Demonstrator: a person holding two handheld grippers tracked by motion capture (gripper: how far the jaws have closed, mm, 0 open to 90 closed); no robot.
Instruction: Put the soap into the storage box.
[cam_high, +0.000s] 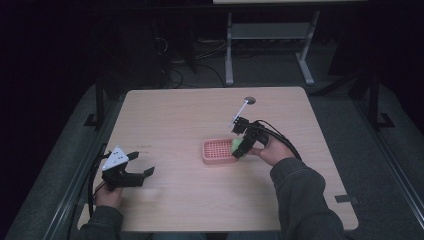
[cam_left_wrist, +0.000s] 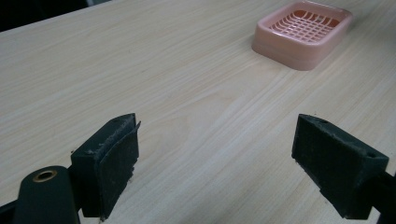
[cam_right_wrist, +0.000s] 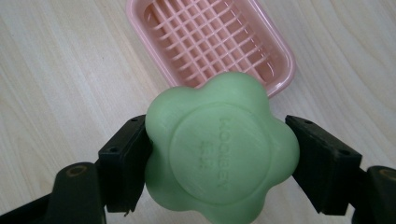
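Soap (cam_right_wrist: 219, 149), one green flower-shaped bar, sits clamped in the right gripper (cam_high: 241, 145) at three o'clock of one pink tray (cam_high: 216, 152); left gripper (cam_high: 135, 172) gapes wide.

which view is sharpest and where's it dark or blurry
Right gripper view: sharpest, the soap evenly lit, its raised lettering soft. Left gripper view: the table grain is crisp, the tray slightly soft, the near pads dim. High view: the room behind is almost black, the right gripper small and fuzzy.
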